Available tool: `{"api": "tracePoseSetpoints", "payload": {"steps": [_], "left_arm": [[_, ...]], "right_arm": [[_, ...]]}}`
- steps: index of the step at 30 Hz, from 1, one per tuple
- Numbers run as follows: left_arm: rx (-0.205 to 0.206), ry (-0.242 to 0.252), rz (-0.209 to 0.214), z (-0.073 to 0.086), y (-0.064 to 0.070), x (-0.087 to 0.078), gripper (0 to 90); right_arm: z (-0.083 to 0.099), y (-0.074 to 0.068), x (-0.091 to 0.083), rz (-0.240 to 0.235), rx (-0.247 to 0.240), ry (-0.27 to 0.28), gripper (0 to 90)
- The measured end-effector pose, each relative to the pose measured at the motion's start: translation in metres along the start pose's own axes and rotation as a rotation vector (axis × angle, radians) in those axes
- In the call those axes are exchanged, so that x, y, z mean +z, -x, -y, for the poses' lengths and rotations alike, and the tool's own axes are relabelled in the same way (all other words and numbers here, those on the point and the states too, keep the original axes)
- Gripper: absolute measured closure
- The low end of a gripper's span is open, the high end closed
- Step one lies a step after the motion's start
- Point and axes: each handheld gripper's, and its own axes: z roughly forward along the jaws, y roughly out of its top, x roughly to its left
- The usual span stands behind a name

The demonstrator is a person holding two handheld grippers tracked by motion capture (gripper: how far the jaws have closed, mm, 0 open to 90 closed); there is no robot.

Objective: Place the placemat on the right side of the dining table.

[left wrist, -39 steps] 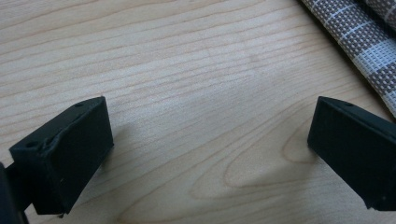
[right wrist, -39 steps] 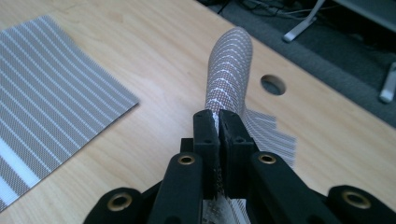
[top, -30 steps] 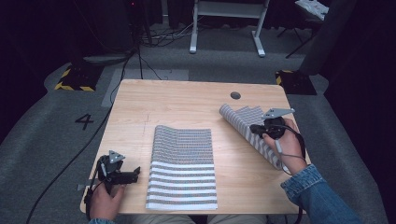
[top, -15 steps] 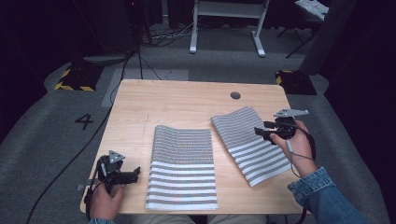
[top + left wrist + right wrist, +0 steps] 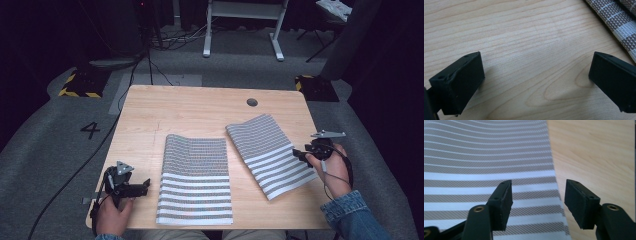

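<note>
mats are what we see on the worktop (image 5: 200, 107), two stripy ones. one mat (image 5: 196, 179) lies flat by the near edge in the middle. the other mat (image 5: 272, 152) lies tilted near the right edge. our right gripper (image 5: 302, 155) sits at its right side, fingers (image 5: 502, 203) open. our left gripper (image 5: 142, 187) rests near the near left corner, fingers (image 5: 459, 85) wide open on bare wood.
</note>
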Motion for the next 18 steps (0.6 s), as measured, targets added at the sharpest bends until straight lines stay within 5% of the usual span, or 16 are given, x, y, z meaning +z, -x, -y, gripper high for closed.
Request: {"api": "tracePoseSetpoints", "payload": {"steps": [12,18], "left_arm": [[0.000,0.000,0.000,0.000,0.000,0.000,0.2],[0.000,0.000,0.000,0.000,0.000,0.000,0.2]], "right_arm": [[0.030,0.012,0.018,0.017,0.027,-0.089,37.0],[0.034,0.008,0.018,0.013,0.019,-0.088,35.4]]}}
